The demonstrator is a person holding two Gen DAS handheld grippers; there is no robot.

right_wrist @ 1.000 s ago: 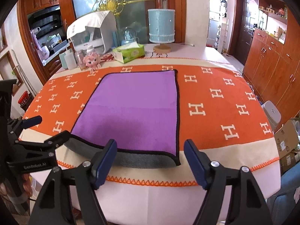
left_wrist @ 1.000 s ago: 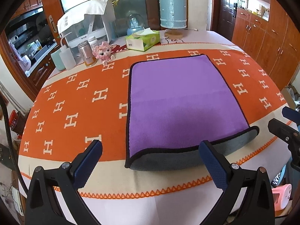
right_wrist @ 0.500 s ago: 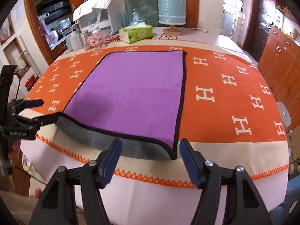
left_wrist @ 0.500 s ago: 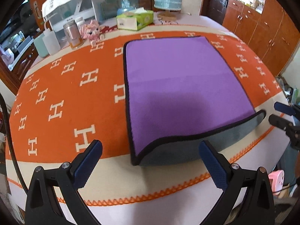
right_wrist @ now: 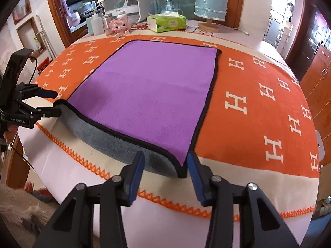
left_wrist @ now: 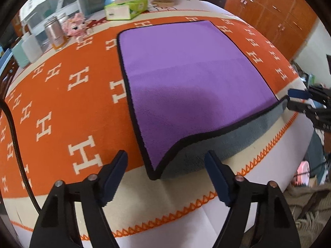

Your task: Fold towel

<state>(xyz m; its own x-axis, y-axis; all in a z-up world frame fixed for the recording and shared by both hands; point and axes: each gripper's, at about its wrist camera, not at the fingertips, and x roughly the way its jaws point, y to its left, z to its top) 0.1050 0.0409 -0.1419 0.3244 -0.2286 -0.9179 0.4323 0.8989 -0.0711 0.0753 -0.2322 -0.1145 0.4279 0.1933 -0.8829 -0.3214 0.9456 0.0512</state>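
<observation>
Plainly the approach to the first fold is the step in hand. The purple towel (left_wrist: 190, 86) lies spread flat on the orange patterned cloth (left_wrist: 62, 107) that covers the counter (right_wrist: 169, 223), its near edge curled up along the counter's front so that the grey underside (left_wrist: 217, 148) shows beneath the black piping.

In the left wrist view, the left gripper (left_wrist: 165, 175) hangs released, jaws wide, with the towel's near left corner (left_wrist: 154, 176) lying between the two fingers and seemingly touching neither. In the right wrist view, the right gripper (right_wrist: 164, 175) is likewise spread apart, though less widely, and the near right corner (right_wrist: 182, 172) sits in the gap, close against the right-hand finger. Each gripper also appears at the edge of the other's view, level with its own end of the curled edge. Neither holds anything.

Judging from this, no fold has been made and the towel is at its full spread. The next move calls for both grippers to ease forward a little and close on the two near corners together, pinching the piping with purple and grey layers between the pads. Then the corners would be lifted and carried toward the far edge (right_wrist: 175, 43), near the tissue box (right_wrist: 167, 22) and lamp (right_wrist: 211, 2), kept level so the halves meet squarely.
</observation>
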